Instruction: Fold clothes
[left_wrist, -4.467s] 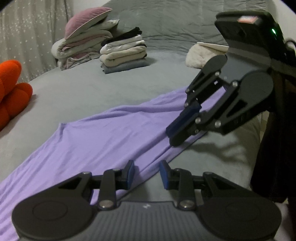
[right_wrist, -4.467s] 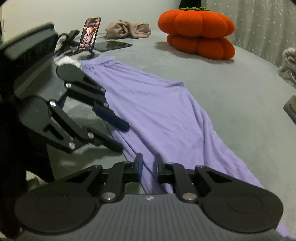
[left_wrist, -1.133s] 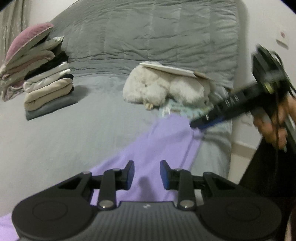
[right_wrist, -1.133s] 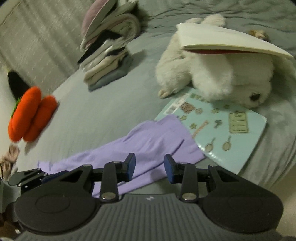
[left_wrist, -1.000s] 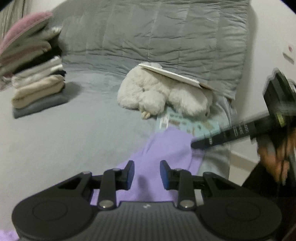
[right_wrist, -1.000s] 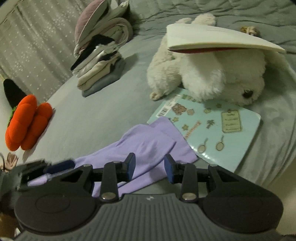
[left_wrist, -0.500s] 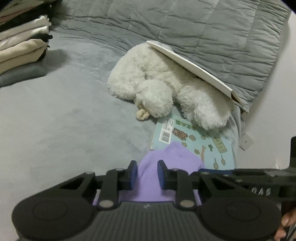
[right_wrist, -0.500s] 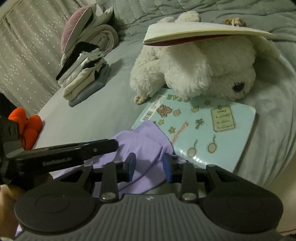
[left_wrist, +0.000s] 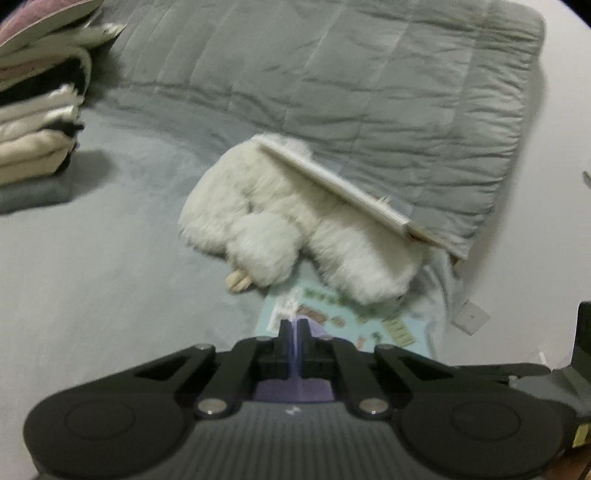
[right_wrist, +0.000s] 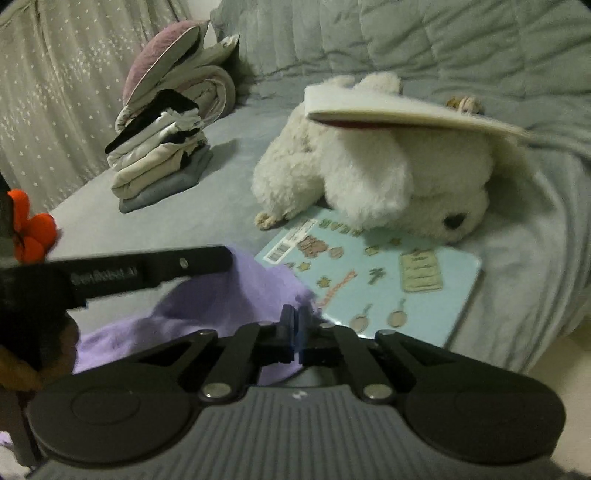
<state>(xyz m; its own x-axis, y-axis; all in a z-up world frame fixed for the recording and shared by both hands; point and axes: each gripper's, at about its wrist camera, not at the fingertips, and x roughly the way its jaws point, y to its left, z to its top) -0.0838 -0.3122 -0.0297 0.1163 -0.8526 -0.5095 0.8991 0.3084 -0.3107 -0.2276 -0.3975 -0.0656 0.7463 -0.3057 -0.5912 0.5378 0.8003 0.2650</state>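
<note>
A lilac garment (right_wrist: 221, 306) lies on the grey bed (right_wrist: 221, 199), its end bunched against a pale blue picture book (right_wrist: 388, 280). My right gripper (right_wrist: 296, 325) is closing on that end, and its pads pinch a fold of the lilac cloth. In the left wrist view, my left gripper (left_wrist: 294, 332) is closing too, with a thin strip of the same garment (left_wrist: 291, 391) pressed between its pads. The left gripper's finger (right_wrist: 147, 271) shows as a black bar just left of the right one. Both hold the same end, close together.
A white plush toy (left_wrist: 295, 229) with an open book (left_wrist: 332, 184) on its back lies just beyond the garment, partly on the blue book (left_wrist: 351, 317). Folded clothes (right_wrist: 162, 162) are stacked at the far left. An orange plush (right_wrist: 33, 232) sits left. The bed edge drops away on the right.
Both grippers went from open to shut on the garment's end. The left one moved in toward the plush toy and the blue book, beside the right one.
</note>
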